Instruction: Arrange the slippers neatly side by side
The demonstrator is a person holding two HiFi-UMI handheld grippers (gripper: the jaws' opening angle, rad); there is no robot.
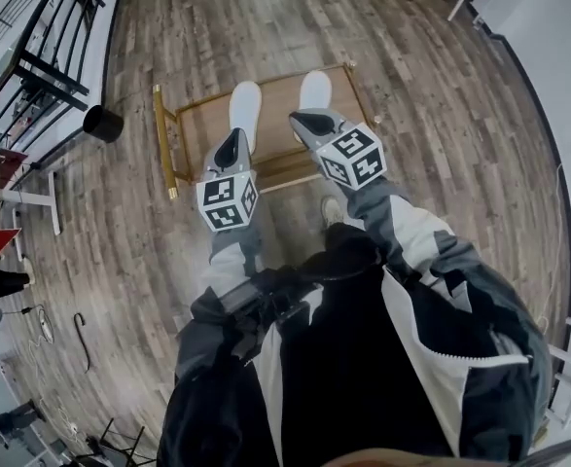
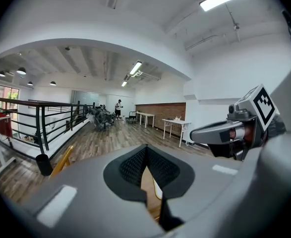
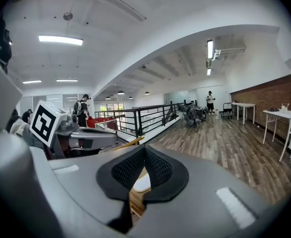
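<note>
Two outstretched arms hold left gripper (image 1: pixel 233 142) and right gripper (image 1: pixel 306 121) parallel, jaws together, empty.

Made out two plain white slippers, a left-hand slipper (image 1: pixel 245 105) and a right-hand slipper (image 1: pixel 315 89). Lay flat on the brown wooden top of a low gold-framed stand (image 1: pixel 163 144). Ran lengthwise up the board, roughly parallel, rounded ends pointing away. Kept apart, with a strip of bare wood between. Sat unevenly, with the right-hand slipper reaching farther up the board than the left-hand slipper. Had their near ends hidden from the head view.
</note>
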